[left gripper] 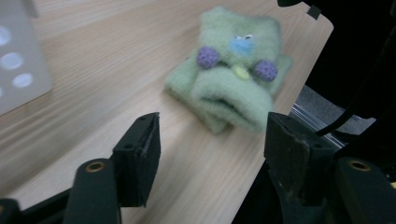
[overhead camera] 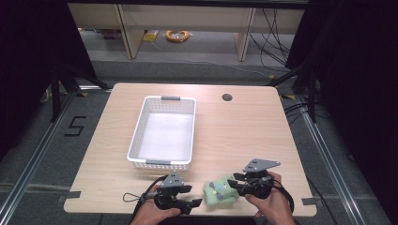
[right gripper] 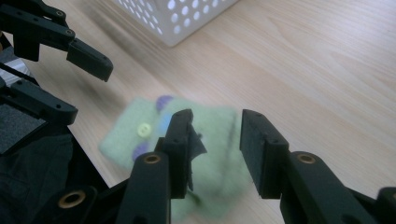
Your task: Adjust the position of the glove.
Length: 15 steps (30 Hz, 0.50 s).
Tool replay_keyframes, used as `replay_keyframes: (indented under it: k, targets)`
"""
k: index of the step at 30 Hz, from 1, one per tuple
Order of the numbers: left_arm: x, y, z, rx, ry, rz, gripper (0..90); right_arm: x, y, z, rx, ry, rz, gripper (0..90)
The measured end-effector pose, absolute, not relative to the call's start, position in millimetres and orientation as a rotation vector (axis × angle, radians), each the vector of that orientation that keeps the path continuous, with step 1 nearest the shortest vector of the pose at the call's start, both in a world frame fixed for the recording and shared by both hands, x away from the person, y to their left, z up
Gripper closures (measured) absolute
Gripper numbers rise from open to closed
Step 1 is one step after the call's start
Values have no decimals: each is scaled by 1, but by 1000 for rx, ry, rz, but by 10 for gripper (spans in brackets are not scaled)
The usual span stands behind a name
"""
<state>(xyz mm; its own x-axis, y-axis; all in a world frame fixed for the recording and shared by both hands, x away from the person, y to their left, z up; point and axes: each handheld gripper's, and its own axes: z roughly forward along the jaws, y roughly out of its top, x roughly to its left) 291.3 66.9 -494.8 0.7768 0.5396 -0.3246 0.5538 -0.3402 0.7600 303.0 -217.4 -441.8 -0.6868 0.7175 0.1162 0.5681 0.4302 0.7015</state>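
A light-green felt toy [overhead camera: 219,191] with purple dots and a yellow button lies on the wooden table [overhead camera: 244,131] near its front edge. My right gripper [overhead camera: 236,183] hovers at the toy's right end. In the right gripper view its jaws [right gripper: 217,119] stand apart over the toy [right gripper: 121,140] without pressing on it. My left gripper [overhead camera: 193,196] is just left of the toy, open and empty. In the left gripper view the toy [left gripper: 233,65] lies a short way ahead of the spread jaws [left gripper: 212,126]. The left gripper [right gripper: 79,88] also appears in the right gripper view.
An empty white perforated basket [overhead camera: 136,136] stands on the table's left half, behind the left gripper; its wall shows in the gripper views [left gripper: 18,70] [right gripper: 187,18]. A cable hole [overhead camera: 227,97] sits at the back. The table's front edge is right beside both hands.
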Motion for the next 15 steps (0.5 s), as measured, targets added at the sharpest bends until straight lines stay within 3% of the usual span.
replay_keyframes:
  k: [9,15]
  targets:
    - [312,42,-496,2030,821,-46,420,302,-234,-456,1168,2539,1074,651]
    - [318,32,-504,2055,831,-130,527,305,-232,-471,1214,2591,1056,664]
